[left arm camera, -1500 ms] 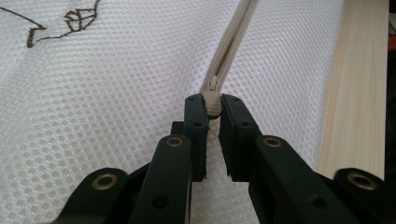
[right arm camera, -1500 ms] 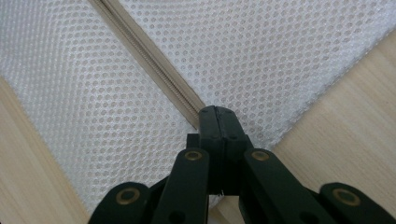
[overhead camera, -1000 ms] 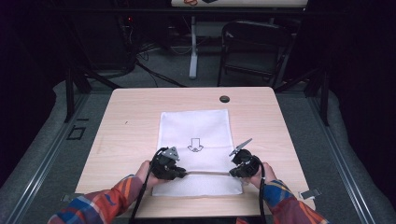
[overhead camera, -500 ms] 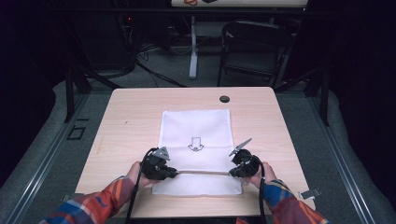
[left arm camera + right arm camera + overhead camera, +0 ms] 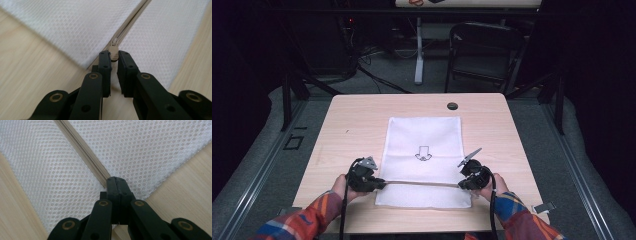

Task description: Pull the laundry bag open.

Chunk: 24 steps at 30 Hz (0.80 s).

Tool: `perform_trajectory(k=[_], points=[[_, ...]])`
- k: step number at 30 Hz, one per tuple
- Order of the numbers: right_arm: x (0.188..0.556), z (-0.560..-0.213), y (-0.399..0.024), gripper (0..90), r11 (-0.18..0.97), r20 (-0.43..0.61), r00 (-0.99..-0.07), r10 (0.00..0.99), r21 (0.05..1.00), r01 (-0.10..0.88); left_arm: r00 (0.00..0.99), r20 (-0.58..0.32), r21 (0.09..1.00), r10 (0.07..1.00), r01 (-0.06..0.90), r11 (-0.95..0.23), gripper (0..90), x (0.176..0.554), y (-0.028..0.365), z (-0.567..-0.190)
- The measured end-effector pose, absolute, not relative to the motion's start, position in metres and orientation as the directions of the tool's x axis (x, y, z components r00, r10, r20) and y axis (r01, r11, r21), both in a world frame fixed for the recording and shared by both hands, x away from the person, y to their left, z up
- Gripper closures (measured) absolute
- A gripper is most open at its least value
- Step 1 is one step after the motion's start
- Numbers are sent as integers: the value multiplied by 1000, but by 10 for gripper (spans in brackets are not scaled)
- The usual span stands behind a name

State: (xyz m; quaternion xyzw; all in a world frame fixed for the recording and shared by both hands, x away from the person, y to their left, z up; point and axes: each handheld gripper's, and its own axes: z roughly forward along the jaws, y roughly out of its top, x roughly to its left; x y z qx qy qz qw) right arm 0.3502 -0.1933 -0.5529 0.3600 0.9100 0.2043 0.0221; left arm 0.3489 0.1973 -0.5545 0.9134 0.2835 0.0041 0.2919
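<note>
The white mesh bag (image 5: 424, 160) lay flat on the bench (image 5: 352, 125), nearer its front edge than its back, with its beige zipper (image 5: 419, 183) running across close to that front edge. In the left gripper view the zipper pull (image 5: 114, 51) sat between the pads of the left tool (image 5: 113, 58), whose jaws stood nearly closed and pinched it. The right tool (image 5: 117, 185) was fully closed on the zipper's end at the bag's right side, anchoring it.

Against the earlier high views, the left tool (image 5: 364, 176) had travelled towards the bench's left edge, carrying the pull to the bag's left border, while the right tool (image 5: 473, 176) had kept its place. I judged the slider's run along the zipper to be at or near its end; whether the teeth behind it lay parted or meshed, I could not tell.

Elsewhere, a round dark grommet (image 5: 452, 106) sat near the back edge, well apart from the bag. A small printed arrow mark (image 5: 423, 152) showed on the bag's centre. Nothing on the bench obstructed either tool.
</note>
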Motion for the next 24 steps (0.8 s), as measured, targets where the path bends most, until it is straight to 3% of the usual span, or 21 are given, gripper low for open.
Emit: perform_trajectory(k=[10,21,24], points=[[353,-554,-195,900,648,117,-738,665,401,648,808,-178,523,562,562,-642,815,343,223,-553],[351,-552,-194,900,688,77,-768,636,393,610,811,-146,504,567,554,-663,811,341,218,-551],[351,-550,-193,803,688,89,-781,618,419,593,804,-157,503,574,565,-654,807,342,219,-550]])
